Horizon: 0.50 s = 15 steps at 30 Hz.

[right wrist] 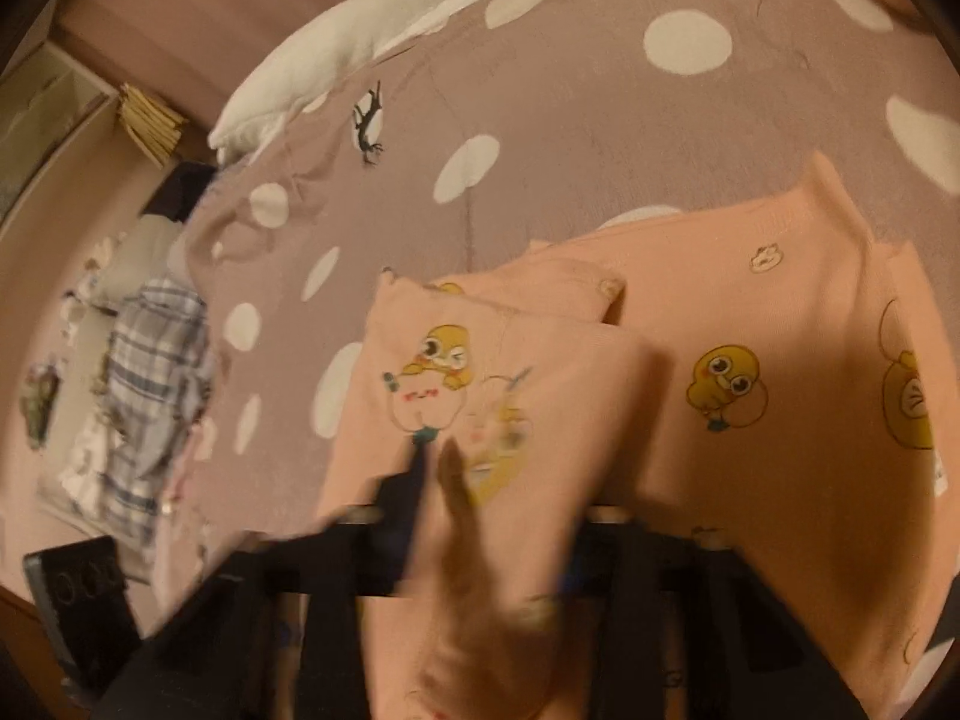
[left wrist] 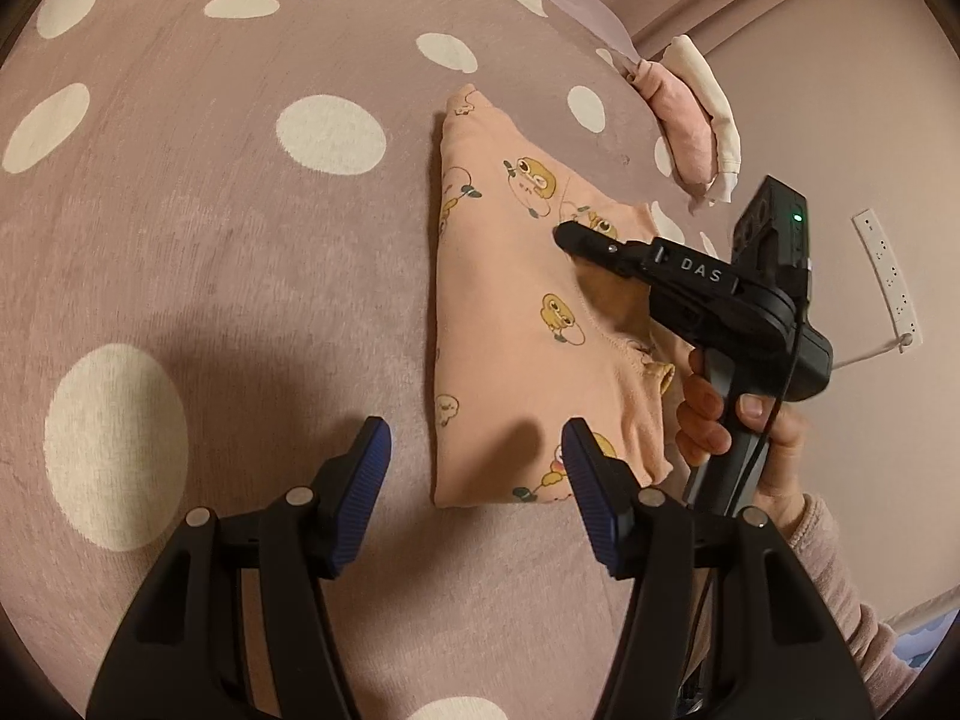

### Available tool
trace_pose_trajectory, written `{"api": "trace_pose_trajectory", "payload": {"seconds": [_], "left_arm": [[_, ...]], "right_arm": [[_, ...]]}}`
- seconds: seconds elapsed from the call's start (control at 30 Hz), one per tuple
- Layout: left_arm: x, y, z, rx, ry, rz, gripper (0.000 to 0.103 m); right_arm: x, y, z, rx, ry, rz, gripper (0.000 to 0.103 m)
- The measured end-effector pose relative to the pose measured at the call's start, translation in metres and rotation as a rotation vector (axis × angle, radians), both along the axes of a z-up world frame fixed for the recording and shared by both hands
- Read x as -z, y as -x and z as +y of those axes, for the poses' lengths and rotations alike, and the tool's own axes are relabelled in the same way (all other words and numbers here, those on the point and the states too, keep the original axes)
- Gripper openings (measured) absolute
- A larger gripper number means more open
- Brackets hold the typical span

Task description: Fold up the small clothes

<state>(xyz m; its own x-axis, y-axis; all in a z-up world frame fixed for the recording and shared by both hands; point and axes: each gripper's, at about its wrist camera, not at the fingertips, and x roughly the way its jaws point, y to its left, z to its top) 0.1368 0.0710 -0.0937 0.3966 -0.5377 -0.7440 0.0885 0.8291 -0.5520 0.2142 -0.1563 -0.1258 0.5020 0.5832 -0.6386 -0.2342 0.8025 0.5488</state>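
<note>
R tongs (left wrist: 564, 235) clamped on peach garment (left wrist: 510, 324) flap, prob. mid-fold; L tongs (left wrist: 474, 468) agape, empty, over garment's near edge on bed (left wrist: 240, 240).

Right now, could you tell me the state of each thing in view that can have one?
Peach garment: partly folded, flat on the bed, one flap lifted.
Right gripper: shut on a fold of the garment.
Left gripper: open, holding nothing.
Pink and white clothes: folded, stacked at the bed's edge.
Dotted bedcover: spread smooth.
</note>
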Motion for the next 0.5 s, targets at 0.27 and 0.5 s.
{"api": "trace_pose_trajectory", "payload": {"seconds": [0.27, 0.5], "left_arm": [[-0.008, -0.001, -0.007, 0.01, 0.008, -0.009, 0.059], [-0.02, -0.003, -0.035, 0.062, -0.001, -0.036, 0.059]], "right_arm": [[-0.05, 0.014, -0.014, 0.002, 0.044, -0.166, 0.009], [-0.07, 0.001, -0.058, 0.073, 0.147, -0.17, 0.009]]}}
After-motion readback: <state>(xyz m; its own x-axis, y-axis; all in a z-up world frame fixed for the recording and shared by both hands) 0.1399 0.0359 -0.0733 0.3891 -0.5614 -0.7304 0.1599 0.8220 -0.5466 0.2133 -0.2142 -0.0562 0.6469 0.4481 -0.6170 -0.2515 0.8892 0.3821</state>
